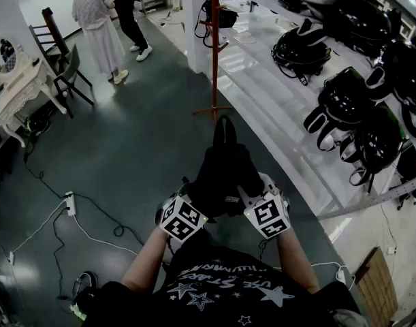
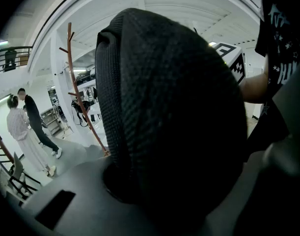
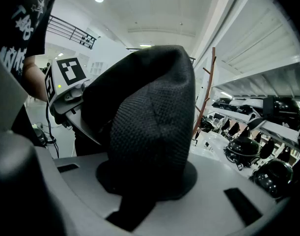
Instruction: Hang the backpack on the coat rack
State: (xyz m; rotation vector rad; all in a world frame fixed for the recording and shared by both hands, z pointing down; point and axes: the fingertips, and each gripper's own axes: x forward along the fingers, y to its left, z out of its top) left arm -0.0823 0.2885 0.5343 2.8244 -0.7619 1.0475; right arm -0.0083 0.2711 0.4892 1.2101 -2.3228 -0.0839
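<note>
The left gripper [image 1: 188, 208] pinches the black backpack [image 1: 225, 172] by its mesh fabric, and the right gripper [image 1: 259, 203] does likewise, with the bag well short of the coat rack [image 1: 214, 46]. Either narrow pinch might slip during the lift, and a swinging bag could tip the slender rack.

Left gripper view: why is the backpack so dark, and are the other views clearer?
Left gripper view: the backpack, close to the lens and backlit by the bright ceiling, sinks into shadow on its right; the coat rack bows from wide-angle distortion. Right gripper view: its mesh weave is readable. Head view: evenly lit, sharp.
</note>
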